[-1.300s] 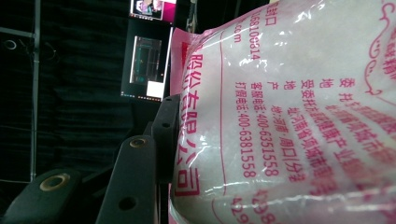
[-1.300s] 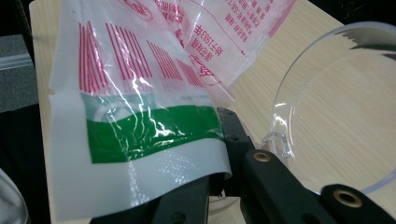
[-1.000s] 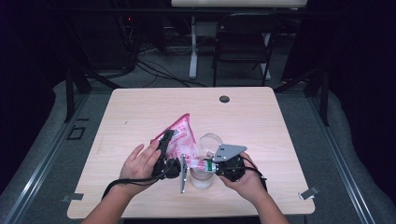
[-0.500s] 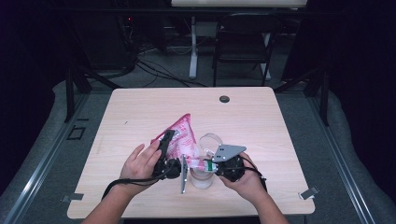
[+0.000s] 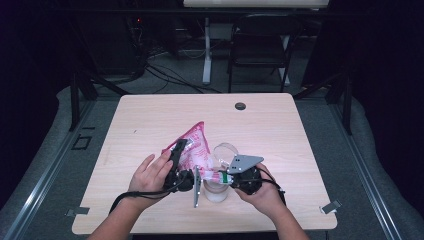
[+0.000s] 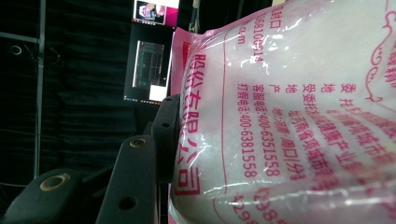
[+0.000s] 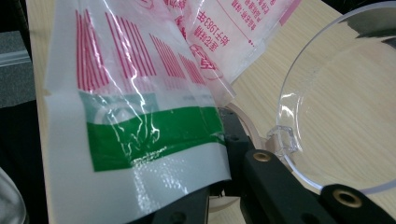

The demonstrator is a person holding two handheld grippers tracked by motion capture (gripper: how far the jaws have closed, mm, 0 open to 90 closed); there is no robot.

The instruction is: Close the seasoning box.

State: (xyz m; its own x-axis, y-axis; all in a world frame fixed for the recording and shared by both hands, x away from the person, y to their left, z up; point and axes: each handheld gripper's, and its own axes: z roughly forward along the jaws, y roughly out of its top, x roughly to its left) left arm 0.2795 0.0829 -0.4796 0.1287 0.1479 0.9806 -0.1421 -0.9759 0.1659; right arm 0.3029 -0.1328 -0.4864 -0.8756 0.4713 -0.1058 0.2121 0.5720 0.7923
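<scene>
Both hand-held grippers work one pink-printed plastic bag of white granules (image 5: pixel 192 147), near the front middle of the wooden surface (image 5: pixel 150 120).

Left hand-held gripper (image 5: pixel 176 159): jaws clamped on the bag's body. In the left gripper view the bulging bag (image 6: pixel 299 116) presses against one black jaw.

Right hand-held gripper (image 5: pixel 227 176): jaws pinched on the bag's green-and-white end (image 7: pixel 140 135), which is stretched flat.

A clear plastic container (image 5: pixel 216 190) sits just below the bag's lower end. Its clear round lid (image 5: pixel 226 151) stands open just beside the right gripper; the lid rim (image 7: pixel 345 107) is close to that jaw.

Judged step: bag held by body and end, being positioned or opened over the container. Whether the bag is open cannot be told.

Next move likely calls for aiming the mouth into the container and keeping both grips firm, since the film looks slippery.
</scene>
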